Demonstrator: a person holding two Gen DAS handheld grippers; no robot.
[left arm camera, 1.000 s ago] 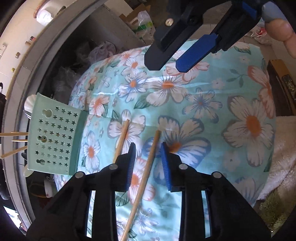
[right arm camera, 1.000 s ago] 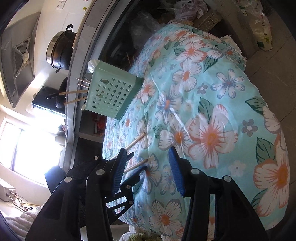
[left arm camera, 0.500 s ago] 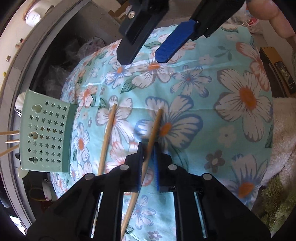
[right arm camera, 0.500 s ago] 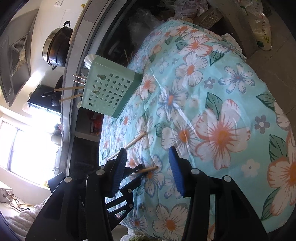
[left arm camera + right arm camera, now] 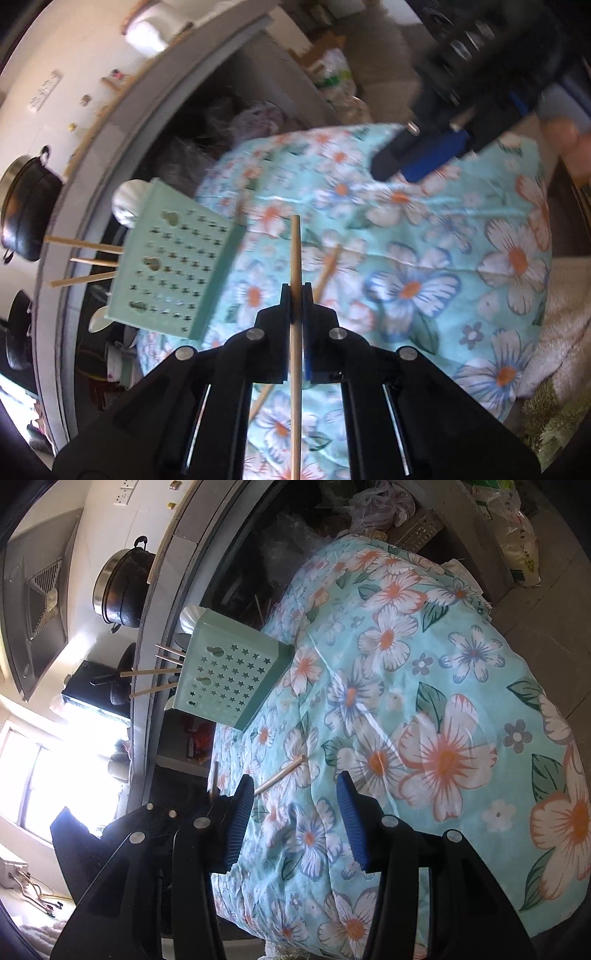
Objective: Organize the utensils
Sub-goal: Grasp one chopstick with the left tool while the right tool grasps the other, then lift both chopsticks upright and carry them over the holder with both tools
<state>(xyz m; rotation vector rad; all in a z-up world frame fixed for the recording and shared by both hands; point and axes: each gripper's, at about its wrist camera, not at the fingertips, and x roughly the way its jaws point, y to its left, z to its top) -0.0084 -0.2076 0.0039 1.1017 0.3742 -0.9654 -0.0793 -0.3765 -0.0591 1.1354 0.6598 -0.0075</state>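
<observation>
Far left, the green star-punched utensil holder [image 5: 173, 273] stands on the floral cloth [image 5: 461, 258]. Left gripper [image 5: 296, 295], angled downward, clamps one chopstick [image 5: 295, 251] tight, apparently lifted clear; another chopstick [image 5: 284, 771] lies on the cloth. Right gripper [image 5: 295, 819] hovers half-open, empty.

Two wooden chopsticks are out on the floral cloth [image 5: 436, 709]: one chopstick [image 5: 295, 258] clamped in the left gripper [image 5: 296, 295], one loose chopstick [image 5: 282, 771] lying on the fabric. One mint-green perforated utensil holder [image 5: 229, 675] stands at the cloth's edge, with at least three more chopstick ends [image 5: 83, 258] protruding from it in the left wrist view. Two handheld grippers are in play, the second being the right gripper [image 5: 295, 812]. One black pot [image 5: 122, 587] sits on the counter behind.
</observation>
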